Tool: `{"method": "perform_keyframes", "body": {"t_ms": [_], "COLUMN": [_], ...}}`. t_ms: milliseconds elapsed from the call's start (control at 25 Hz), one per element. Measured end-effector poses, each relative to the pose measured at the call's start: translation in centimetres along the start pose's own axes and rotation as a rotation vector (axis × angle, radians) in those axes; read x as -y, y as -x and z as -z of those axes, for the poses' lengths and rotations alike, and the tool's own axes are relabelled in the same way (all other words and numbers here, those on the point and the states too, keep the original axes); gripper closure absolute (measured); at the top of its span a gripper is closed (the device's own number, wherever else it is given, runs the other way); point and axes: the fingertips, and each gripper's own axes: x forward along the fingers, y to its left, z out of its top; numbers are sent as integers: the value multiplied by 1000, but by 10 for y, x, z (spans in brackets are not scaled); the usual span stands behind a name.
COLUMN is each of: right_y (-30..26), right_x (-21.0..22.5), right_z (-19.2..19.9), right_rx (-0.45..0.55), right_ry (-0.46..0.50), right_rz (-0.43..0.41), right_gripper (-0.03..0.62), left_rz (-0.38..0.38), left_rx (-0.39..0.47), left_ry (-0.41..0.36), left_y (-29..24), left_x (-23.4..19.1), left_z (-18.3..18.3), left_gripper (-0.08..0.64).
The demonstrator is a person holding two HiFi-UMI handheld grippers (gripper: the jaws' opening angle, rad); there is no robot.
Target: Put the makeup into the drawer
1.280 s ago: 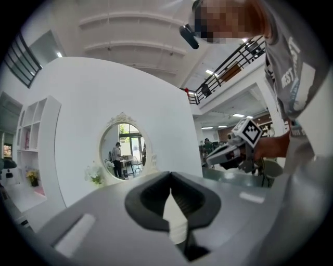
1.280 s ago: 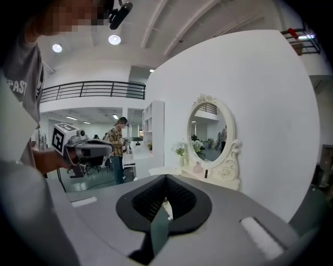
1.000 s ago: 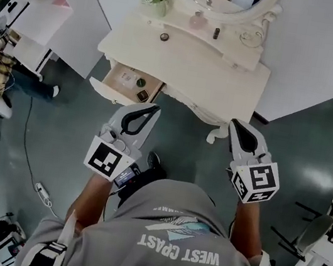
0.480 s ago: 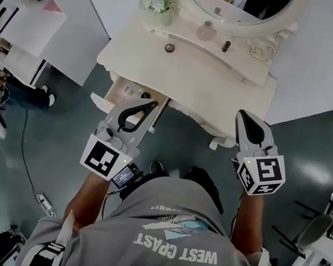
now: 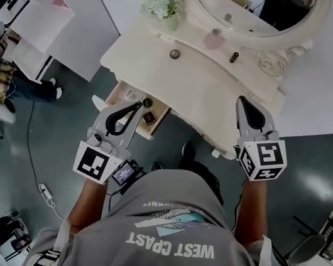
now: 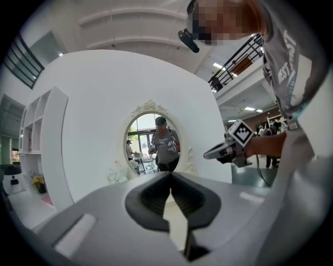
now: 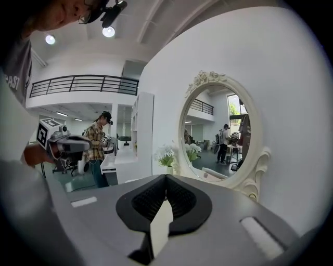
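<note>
In the head view the drawer (image 5: 124, 94) stands pulled open at the front left of the table (image 5: 188, 82). 2 small dark items (image 5: 149, 118) lie inside it. 3 pieces of makeup sit on the table's raised back ledge: a round compact (image 5: 175, 54), a pink bottle (image 5: 213, 40) and a dark tube (image 5: 234, 57). The left gripper (image 5: 138, 105) points over the open drawer and the right gripper (image 5: 243, 103) over the table's front right edge. In the left gripper view the fingers meet at the tips with nothing between them, aimed at the oval mirror (image 6: 153, 137). In the right gripper view the fingers are likewise together and empty, facing the mirror and the flowers (image 7: 167, 155). I judge the task partly done: the drawer is open and some makeup is stowed, but the 3 ledge pieces are yet to be fetched.
</note>
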Motion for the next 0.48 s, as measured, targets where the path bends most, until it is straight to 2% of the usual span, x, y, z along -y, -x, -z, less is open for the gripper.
{"method": "perform_keyframes", "body": {"t_ms": [240, 480], "right_y": [-51, -111], "right_x": [50, 92], "right_z": [6, 32], "right_rx": [-30, -97], "right_ry": [22, 22], "right_rz": [-20, -17], "right_gripper": [578, 557], "left_rz": [-82, -159], "left_rx": [-38, -111], "left_ry": [11, 45], "left_y": [-25, -35], "left_x": [-16, -31], "left_z": [6, 29], "left_gripper": [558, 557]}}
